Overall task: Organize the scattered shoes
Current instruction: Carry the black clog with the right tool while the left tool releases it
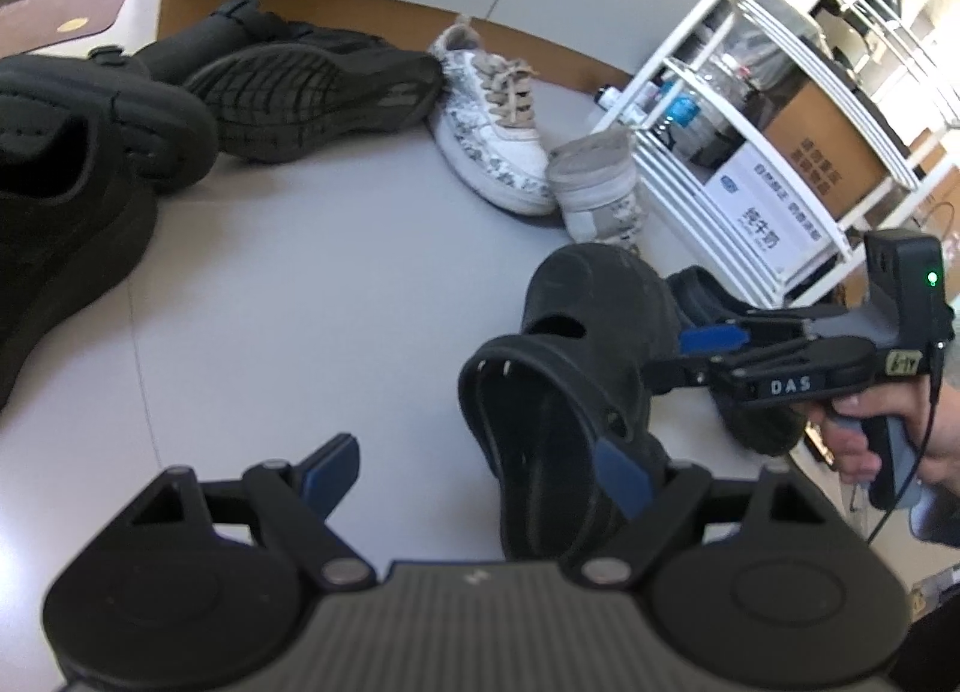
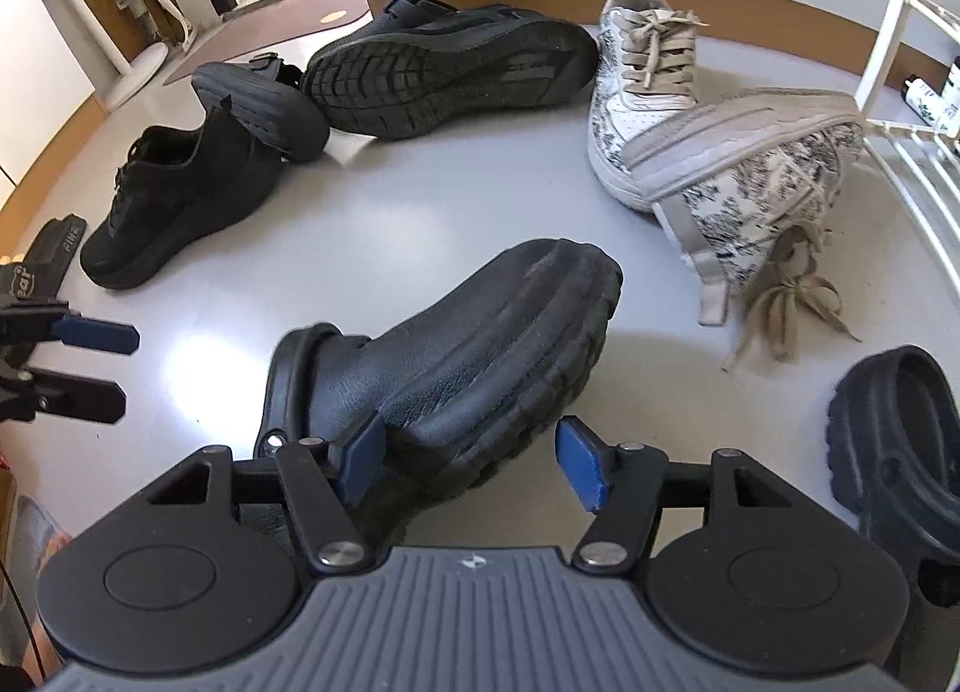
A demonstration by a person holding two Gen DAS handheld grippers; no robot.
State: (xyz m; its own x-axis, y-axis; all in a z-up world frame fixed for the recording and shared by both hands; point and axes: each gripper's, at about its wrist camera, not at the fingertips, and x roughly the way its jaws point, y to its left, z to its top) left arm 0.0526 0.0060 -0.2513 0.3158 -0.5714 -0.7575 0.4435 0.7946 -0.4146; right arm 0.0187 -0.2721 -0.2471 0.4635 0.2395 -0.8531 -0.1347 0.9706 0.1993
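While both grippers crowd one black clog (image 2: 456, 356), here's the layout:
right gripper (image 2: 471, 461): fingers spread, straddling the clog's heel, probably to clamp it
left gripper (image 1: 477, 470): fingers apart, holding nothing
other clog (image 2: 900, 440): at 3 o'clock, waiting for its mate

The second black clog (image 2: 900, 440) runs off the right edge; the box's label (image 1: 774, 224) is unreadable.

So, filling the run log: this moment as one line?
phase: reaching | right tongs: open around black clog | left tongs: open, beside clog | other shoes: scattered
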